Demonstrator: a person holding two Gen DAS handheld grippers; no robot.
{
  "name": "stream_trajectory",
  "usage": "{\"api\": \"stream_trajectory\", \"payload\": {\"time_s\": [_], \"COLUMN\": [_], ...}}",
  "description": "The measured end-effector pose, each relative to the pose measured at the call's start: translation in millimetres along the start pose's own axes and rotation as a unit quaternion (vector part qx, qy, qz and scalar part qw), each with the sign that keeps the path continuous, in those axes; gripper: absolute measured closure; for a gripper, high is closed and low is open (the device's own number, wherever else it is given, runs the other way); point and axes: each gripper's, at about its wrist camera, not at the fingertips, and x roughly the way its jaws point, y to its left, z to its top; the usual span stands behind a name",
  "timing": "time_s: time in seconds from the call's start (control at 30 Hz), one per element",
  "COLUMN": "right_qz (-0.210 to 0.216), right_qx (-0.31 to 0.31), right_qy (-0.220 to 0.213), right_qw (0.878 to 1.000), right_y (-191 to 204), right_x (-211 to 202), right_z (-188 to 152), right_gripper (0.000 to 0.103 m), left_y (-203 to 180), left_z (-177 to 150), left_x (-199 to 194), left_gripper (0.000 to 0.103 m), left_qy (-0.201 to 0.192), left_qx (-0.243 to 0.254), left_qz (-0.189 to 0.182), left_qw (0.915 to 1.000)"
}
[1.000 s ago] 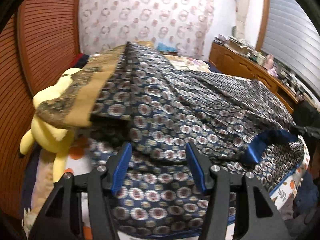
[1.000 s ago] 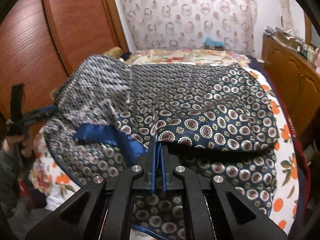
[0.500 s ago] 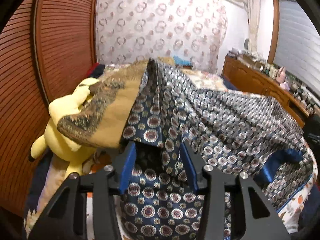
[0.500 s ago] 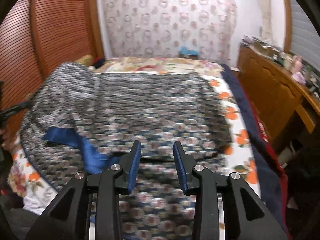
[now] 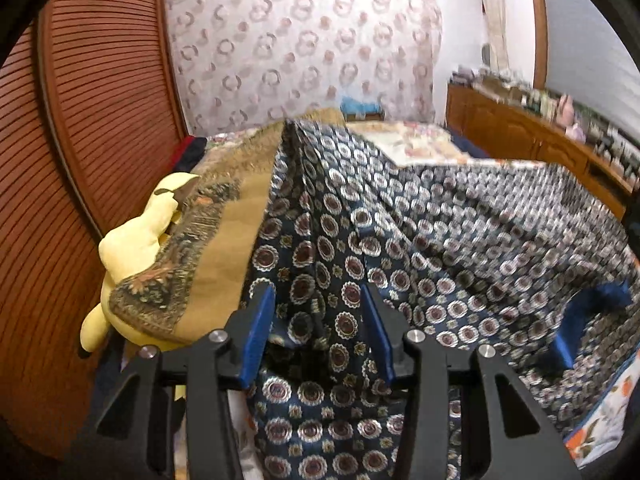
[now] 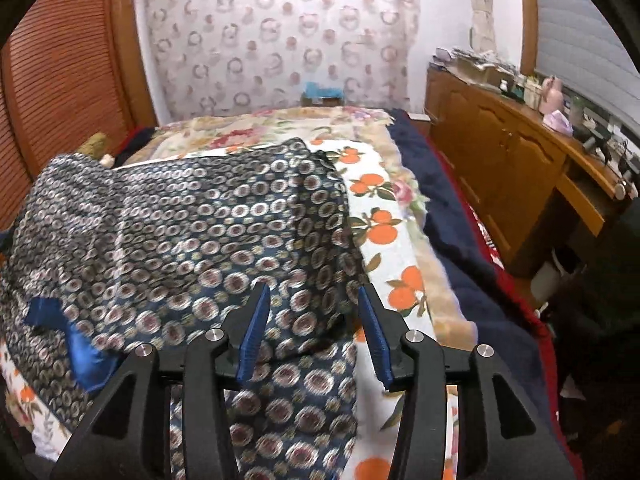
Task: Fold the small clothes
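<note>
A bed [image 6: 404, 216] fills the room's middle, covered by a white sheet printed with oranges and leaves; a floral blanket [image 6: 256, 128] lies toward its far end and a navy cover [image 6: 452, 240] runs along its right edge. A louvred wooden wardrobe [image 5: 80, 128] stands on the left, a curtain [image 6: 280, 40] with ring patterns hangs at the back, and a long wooden cabinet [image 6: 504, 160] crowded with small items lines the right wall under a window blind [image 6: 580, 32].

The garment [image 6: 192, 240], navy with round medallions and a plain blue lining [image 6: 80, 352], lies spread and rumpled across the near part of the bed. In the left view part of it rises in a peaked fold [image 5: 304, 184], and a tan patterned cloth [image 5: 224, 240] beside it drapes over a yellow plush toy [image 5: 132, 248] against the wardrobe.

The left gripper [image 5: 318, 328] has its fingers apart, with garment fabric between and below them. The right gripper [image 6: 316, 328] is also spread wide, poised over the garment's right edge where it meets the sheet; neither clamps anything.
</note>
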Motion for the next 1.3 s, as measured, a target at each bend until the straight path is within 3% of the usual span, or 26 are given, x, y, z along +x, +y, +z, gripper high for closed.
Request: {"api": "stream_trajectory", "payload": {"time_s": [0.07, 0.1, 0.17, 0.2, 0.27, 0.4, 0.47, 0.57, 0.77, 1.03, 1.17, 1.3], "right_qz": [-0.004, -0.005, -0.008, -0.009, -0.011, -0.006, 0.0, 0.018, 0.056, 0.108, 0.112, 0.093], "right_qx": [0.0, -0.001, -0.004, -0.005, -0.007, -0.011, -0.014, -0.016, -0.016, -0.004, -0.003, -0.015], "right_qy": [0.01, 0.014, 0.027, 0.03, 0.043, 0.05, 0.044, 0.035, -0.004, -0.028, -0.028, 0.001], "right_qw": [1.0, 1.0, 1.0, 0.999, 0.999, 0.999, 0.999, 0.999, 0.998, 0.994, 0.993, 0.996], "right_y": [-3.5, -3.3, -7.0, -7.2, -10.6, -12.5, -11.5, -8.0, 0.7, 4.2, -0.4, 3.0], "right_x": [9.0, 12.2, 21.8, 25.1, 32.8, 37.6, 35.2, 28.8, -7.0, -64.8, -85.2, -76.0], "right_z": [1.9, 3.4, 4.9, 4.8, 3.9, 1.4, 1.8, 3.1, 9.6, 2.9, -5.4, -22.9], "right_gripper": [0.057, 0.057, 0.057, 0.057, 0.064, 0.081, 0.096, 0.101, 0.103, 0.103, 0.103, 0.103], "left_y": [-2.1, -2.7, -1.9, -0.7, -0.2, 0.3, 3.6, 12.0, 24.9, 57.9, 60.8, 50.9], "left_z": [-0.2, 0.0, 1.6, 3.1, 5.4, 10.4, 14.0, 21.0, 25.0, 4.0, -15.9, -36.0], "left_x": [8.4, 11.8, 16.1, 17.1, 15.4, 4.9, -6.1, -26.5, -49.1, -69.4, -71.3, -59.1], "left_gripper": [0.062, 0.075, 0.085, 0.098, 0.101, 0.103, 0.103, 0.103, 0.103, 0.103, 0.103, 0.103], "left_qy": [0.01, 0.013, 0.02, 0.021, 0.019, 0.008, -0.008, -0.033, -0.054, -0.058, -0.04, -0.015], "left_qx": [0.011, 0.016, 0.022, 0.024, 0.03, 0.033, 0.022, -0.006, -0.023, -0.089, -0.093, -0.074], "left_qz": [0.002, 0.003, 0.001, 0.002, -0.001, -0.012, -0.021, -0.045, -0.052, -0.101, -0.093, -0.07], "left_qw": [0.9999, 0.9998, 0.9996, 0.9995, 0.9994, 0.9994, 0.9995, 0.9984, 0.9969, 0.9892, 0.9905, 0.9946]}}
